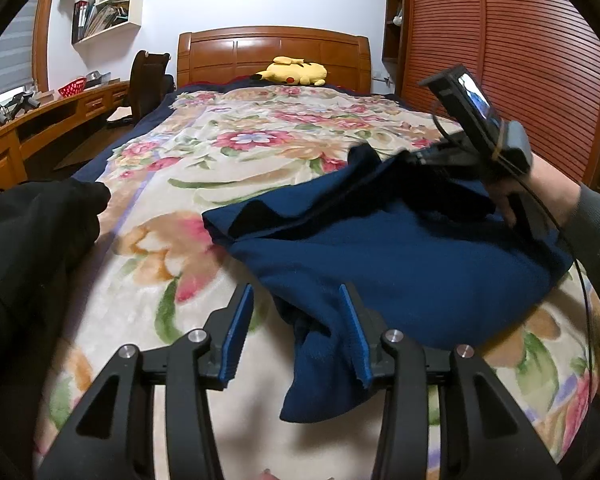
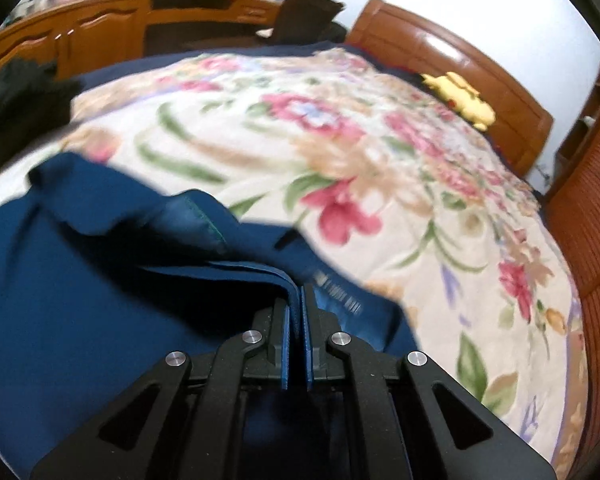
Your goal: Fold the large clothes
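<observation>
One view only: R gripper (image 2: 298,300) pinching navy garment (image 2: 80,300).

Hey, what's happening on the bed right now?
A person is folding a dark blue garment on the floral blanket, with a handheld gripper in each hand. The right gripper has its jaws shut on a fold of the blue fabric. The left gripper has open jaws at the garment's near edge, gripping nothing yet. A black garment lies to the left.
</observation>
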Tool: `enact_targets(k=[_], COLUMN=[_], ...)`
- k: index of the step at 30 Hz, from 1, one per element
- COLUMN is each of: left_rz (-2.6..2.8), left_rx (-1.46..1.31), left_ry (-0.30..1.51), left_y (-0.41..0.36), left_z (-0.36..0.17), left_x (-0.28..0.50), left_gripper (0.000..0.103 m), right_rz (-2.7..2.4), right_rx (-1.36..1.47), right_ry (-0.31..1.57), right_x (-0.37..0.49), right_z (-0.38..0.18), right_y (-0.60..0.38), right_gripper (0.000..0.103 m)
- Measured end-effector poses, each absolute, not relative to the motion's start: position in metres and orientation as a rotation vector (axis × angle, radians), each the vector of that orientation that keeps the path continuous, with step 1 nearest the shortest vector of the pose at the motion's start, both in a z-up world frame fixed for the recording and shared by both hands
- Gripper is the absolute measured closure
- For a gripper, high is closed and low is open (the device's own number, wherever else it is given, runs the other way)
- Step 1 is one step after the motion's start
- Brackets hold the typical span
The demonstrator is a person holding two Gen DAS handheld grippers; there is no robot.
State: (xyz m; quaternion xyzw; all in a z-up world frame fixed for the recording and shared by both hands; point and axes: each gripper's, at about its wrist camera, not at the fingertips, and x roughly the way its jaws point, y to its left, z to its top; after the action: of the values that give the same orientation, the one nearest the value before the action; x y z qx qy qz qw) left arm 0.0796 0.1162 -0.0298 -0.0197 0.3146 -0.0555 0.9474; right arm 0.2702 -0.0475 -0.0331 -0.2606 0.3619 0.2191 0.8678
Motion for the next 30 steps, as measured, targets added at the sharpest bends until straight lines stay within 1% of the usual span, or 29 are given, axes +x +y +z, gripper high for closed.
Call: enact_targets(k=[8, 11, 12, 13, 14, 16, 18, 24, 30], left_rz=[-0.118, -0.121, -0.121, -0.119, -0.118, -0.12, -0.123, -0.145, -0.173], left_rx=[-0.045, -0.045, -0.047, -0.05, -0.054, -0.058, -0.055, -0.043, -0.021], left_ry=[0.641, 0.634, 0.631, 0.627, 0.622, 0.61, 0.603, 0.583, 0.572], left_y=[0.115, 0.113, 0.113, 0.113, 0.113, 0.112, 0.109, 0.093, 0.071], left_z=[-0.03, -0.029, -0.029, -0.028, -0.027, -0.025, -0.023, -0.018, -0.015], left_x=[0.083, 0.083, 0.083, 0.083, 0.083, 0.082, 0.082, 0.082, 0.082], left_gripper=[0.059, 0.059, 0.059, 0.059, 0.059, 0.059, 0.059, 0.058, 0.058], right_rz=[0.353, 0.322, 0.316, 0.308, 0.294, 0.27, 0.27, 0.276, 0.196], right_rx=[-0.557, -0.559, -0.554, -0.545, -0.539, -0.517, -0.475, -0.468, -0.452], right_ry=[0.696, 0.716, 0.733, 0.765, 0.775, 0.772, 0.753, 0.718, 0.755], right_x=[0.319, 0.33, 0.332, 0.336, 0.337, 0.337, 0.333, 0.305, 0.286], right_z=[-0.024, -0.03, -0.032, -0.036, -0.037, -0.034, -0.023, 0.004, 0.007], right_y=[-0.032, -0.028, -0.028, -0.027, -0.027, -0.031, -0.041, -0.08, -0.161], right_gripper=[0.101, 0.101, 0.096, 0.086, 0.081, 0.051, 0.042, 0.04, 0.04])
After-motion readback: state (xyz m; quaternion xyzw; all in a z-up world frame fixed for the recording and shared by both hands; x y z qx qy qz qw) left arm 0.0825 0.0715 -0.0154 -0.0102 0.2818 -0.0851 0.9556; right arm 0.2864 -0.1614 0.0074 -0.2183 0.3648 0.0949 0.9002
